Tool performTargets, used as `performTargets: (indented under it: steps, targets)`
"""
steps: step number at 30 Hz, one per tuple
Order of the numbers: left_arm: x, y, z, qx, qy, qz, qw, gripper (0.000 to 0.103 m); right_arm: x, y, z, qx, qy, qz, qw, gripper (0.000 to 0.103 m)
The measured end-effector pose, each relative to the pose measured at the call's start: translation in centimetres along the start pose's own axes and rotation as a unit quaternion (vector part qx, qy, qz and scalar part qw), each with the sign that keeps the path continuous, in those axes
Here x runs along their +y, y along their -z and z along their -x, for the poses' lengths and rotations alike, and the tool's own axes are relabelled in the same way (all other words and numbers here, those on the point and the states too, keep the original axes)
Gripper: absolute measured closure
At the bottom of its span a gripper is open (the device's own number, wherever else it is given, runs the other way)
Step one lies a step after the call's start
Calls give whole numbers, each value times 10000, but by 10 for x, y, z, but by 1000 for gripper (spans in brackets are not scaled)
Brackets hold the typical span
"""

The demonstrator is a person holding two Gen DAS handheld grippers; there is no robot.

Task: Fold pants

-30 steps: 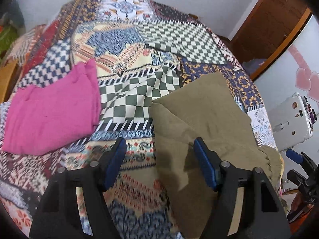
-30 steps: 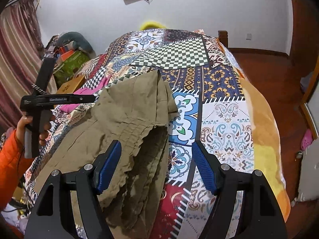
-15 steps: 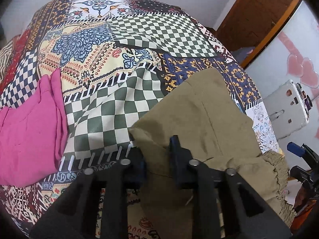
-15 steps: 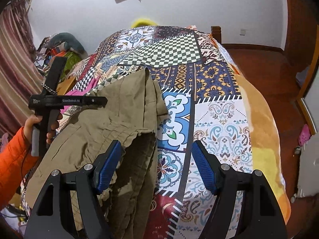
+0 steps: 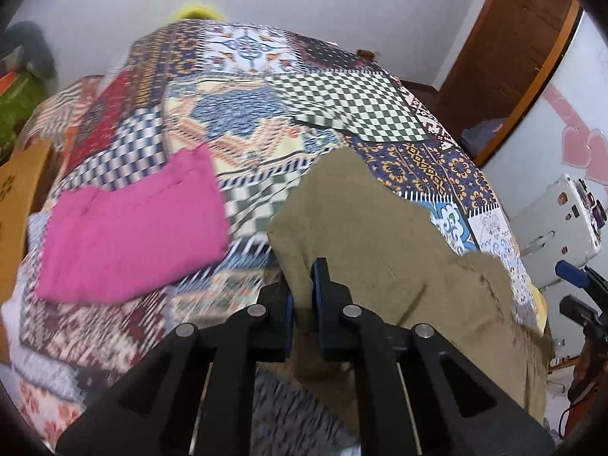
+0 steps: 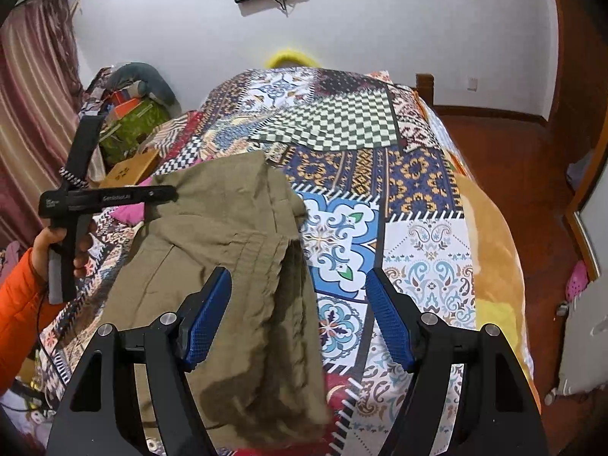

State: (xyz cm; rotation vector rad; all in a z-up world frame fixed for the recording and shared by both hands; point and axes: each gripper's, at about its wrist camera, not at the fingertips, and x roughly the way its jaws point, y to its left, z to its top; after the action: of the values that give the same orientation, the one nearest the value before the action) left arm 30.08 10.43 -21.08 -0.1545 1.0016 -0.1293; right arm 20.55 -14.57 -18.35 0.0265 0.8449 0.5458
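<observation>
Pants (image 5: 383,235) of olive cloth lie on the near part of a patchwork bedspread (image 5: 266,114), their gathered waistband hanging off the bed's near edge in the right wrist view. The left gripper (image 5: 302,296) is pinched onto a fold at the pants' left edge — cloth fills the narrow gap between its blue pads and bunches up just ahead of them. How much fabric is caught cannot be told, since the black fingers cover the grip from below and that picture is smeared with blur. The right gripper (image 6: 298,319) stands wide above the waistband; its pads flank the cloth without touching it, as far as the view allows. Beside the pants, to the left, a folded pink garment (image 5: 133,228) rests on the bedspread, only a sliver of it visible in the right wrist view. In that view the left gripper appears from the side, held by a hand (image 6: 57,243) in an orange sleeve (image 6: 19,304) — its tips are lost behind the raised olive cloth. A white machine (image 5: 558,224) sits off the bed's right side, partly cut off.
</observation>
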Motion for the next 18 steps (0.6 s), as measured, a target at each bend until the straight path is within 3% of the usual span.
performTargets:
  steps: [12, 18]
  targets:
    - [21, 80, 85, -310, -67, 393, 9987, 98, 29, 13, 7, 73, -33, 274, 9996, 33]
    - [27, 85, 89, -151, -128, 418, 9989, 96, 46, 27, 8, 213, -118, 414, 9988, 33]
